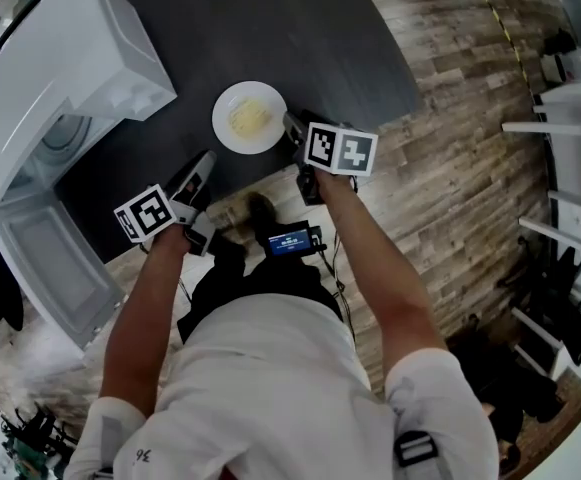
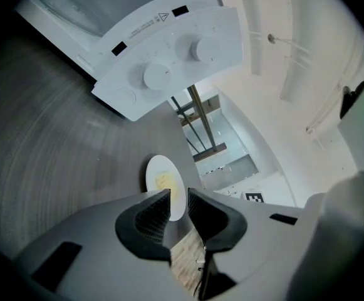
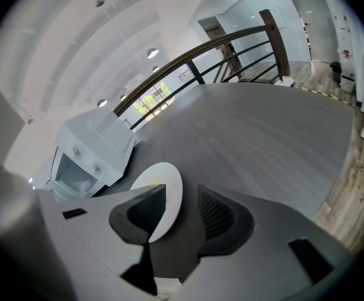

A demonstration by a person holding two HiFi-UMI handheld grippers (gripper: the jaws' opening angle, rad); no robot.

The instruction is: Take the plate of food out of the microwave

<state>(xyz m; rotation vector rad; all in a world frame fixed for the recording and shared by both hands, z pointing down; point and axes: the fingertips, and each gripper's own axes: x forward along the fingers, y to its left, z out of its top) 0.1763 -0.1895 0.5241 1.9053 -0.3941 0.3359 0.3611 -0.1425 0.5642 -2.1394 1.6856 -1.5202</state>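
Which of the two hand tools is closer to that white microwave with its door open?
The left. The left tool is on the microwave's side of the plate; the right tool is at the plate's opposite rim, farther off.

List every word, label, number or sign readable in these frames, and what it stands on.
Microwave front panel: a warning triangle with a line of print beside it, too small to read.
Small screen by the person's waist: lit blue, lettering too blurred to read.
Shirt, near the left sleeve: small dark digits, too blurred to be sure of.
Nothing can be read outright.
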